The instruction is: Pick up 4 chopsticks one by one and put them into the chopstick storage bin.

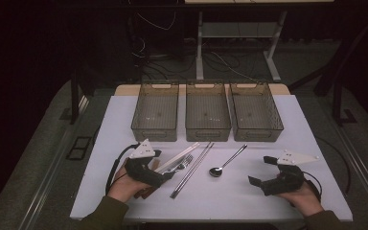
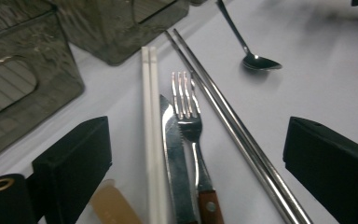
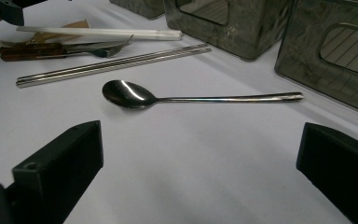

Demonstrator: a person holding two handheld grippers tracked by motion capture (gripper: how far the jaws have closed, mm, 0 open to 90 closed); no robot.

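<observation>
My left gripper [image 1: 165,166] rests on the white mat at the front left and is open. In the left gripper view its jaws [image 2: 196,135] stand wide on either side of a knife [image 2: 172,149], a fork [image 2: 186,107] with a wooden handle and a pair of white chopsticks [image 2: 151,116], touching none of them. Metal chopsticks [image 1: 191,170] lie just to their right. At the front right, my right gripper [image 1: 261,170] is open and holds nothing. A metal spoon [image 3: 130,93] lies on the mat ahead of its jaws [image 3: 200,135].
Three grey see-through bins [image 1: 155,112] [image 1: 207,112] [image 1: 255,112] stand in a row at the back of the white mat [image 1: 297,124]. A tan wooden piece [image 2: 112,205] lies beside the white chopsticks. Cables cross the dark floor beyond the table.
</observation>
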